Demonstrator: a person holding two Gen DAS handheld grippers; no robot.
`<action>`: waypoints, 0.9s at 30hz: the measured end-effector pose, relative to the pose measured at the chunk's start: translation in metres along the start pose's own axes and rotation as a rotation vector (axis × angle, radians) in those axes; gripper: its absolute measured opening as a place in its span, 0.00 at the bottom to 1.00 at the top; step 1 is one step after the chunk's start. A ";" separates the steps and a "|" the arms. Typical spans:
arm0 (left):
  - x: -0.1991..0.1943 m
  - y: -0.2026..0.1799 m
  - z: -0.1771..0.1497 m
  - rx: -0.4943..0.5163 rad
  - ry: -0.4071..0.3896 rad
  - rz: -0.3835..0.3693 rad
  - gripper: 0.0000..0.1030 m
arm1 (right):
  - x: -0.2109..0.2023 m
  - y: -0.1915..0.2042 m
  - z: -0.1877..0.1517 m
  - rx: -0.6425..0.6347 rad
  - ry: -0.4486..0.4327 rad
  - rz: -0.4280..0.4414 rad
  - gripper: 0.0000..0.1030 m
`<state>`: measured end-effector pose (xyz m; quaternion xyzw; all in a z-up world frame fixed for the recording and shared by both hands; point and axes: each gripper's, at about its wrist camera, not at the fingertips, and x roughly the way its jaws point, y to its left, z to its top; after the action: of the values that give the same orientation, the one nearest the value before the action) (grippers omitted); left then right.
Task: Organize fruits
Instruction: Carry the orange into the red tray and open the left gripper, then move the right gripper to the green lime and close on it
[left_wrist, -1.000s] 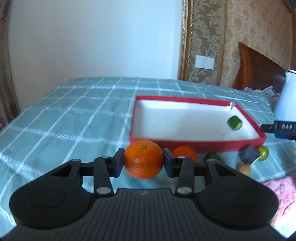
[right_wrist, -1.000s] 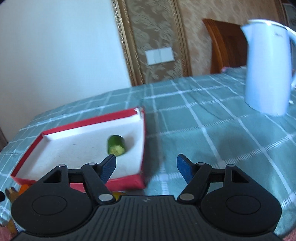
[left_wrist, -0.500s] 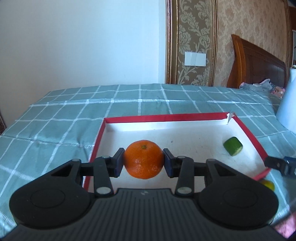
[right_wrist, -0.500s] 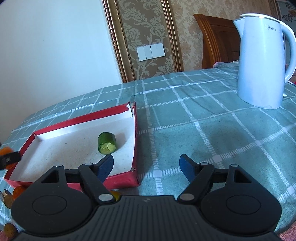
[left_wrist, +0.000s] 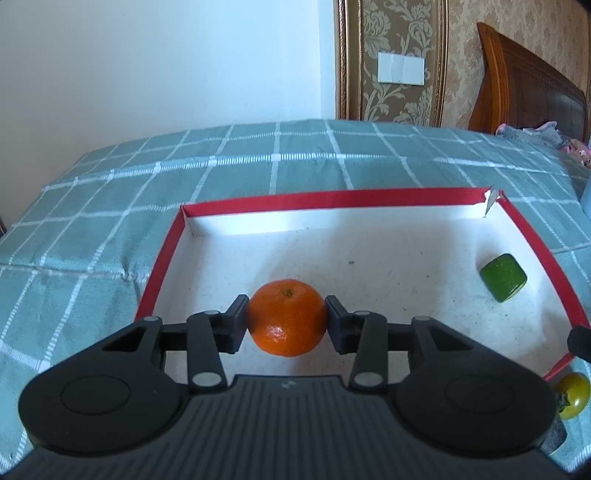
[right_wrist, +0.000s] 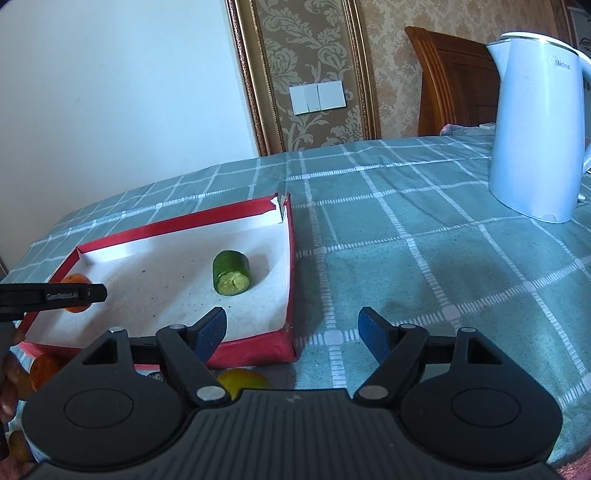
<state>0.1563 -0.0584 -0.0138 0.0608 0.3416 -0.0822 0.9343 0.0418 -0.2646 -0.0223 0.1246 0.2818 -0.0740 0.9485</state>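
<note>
My left gripper (left_wrist: 286, 321) is shut on an orange mandarin (left_wrist: 286, 317) and holds it just above the white floor of the red-rimmed tray (left_wrist: 332, 201), near its front left. A cut green cucumber piece (left_wrist: 503, 277) lies at the tray's right side. In the right wrist view, my right gripper (right_wrist: 291, 325) stands open and empty over the tray's front right corner (right_wrist: 290, 349). The cucumber piece (right_wrist: 232, 273) lies just beyond it. At the far left a left finger (right_wrist: 74, 295) shows with the mandarin (right_wrist: 75, 280) behind it.
A white electric kettle (right_wrist: 535, 129) stands on the green checked cloth (right_wrist: 424, 258) at the back right. Outside the tray's front wall lie a yellow-green fruit (right_wrist: 240, 380), also in the left wrist view (left_wrist: 572, 395), and an orange fruit (right_wrist: 42, 369). A person's hand shows at the left edge.
My left gripper carried the mandarin from in front of the tray to over its inside. The right gripper's jaws spread slightly wider and stayed near the tray's right corner.
</note>
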 end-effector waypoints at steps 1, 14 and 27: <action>0.002 -0.001 -0.001 0.003 0.008 0.000 0.39 | 0.000 0.001 0.000 -0.001 0.000 0.000 0.76; -0.058 0.016 -0.008 -0.022 -0.159 0.075 0.79 | 0.002 0.000 -0.001 -0.010 0.000 -0.006 0.77; -0.140 0.032 -0.107 -0.039 -0.203 -0.022 0.94 | 0.000 0.005 -0.003 -0.039 -0.020 -0.021 0.77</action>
<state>-0.0098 0.0071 -0.0028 0.0304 0.2471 -0.0917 0.9642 0.0416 -0.2587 -0.0236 0.1023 0.2750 -0.0797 0.9527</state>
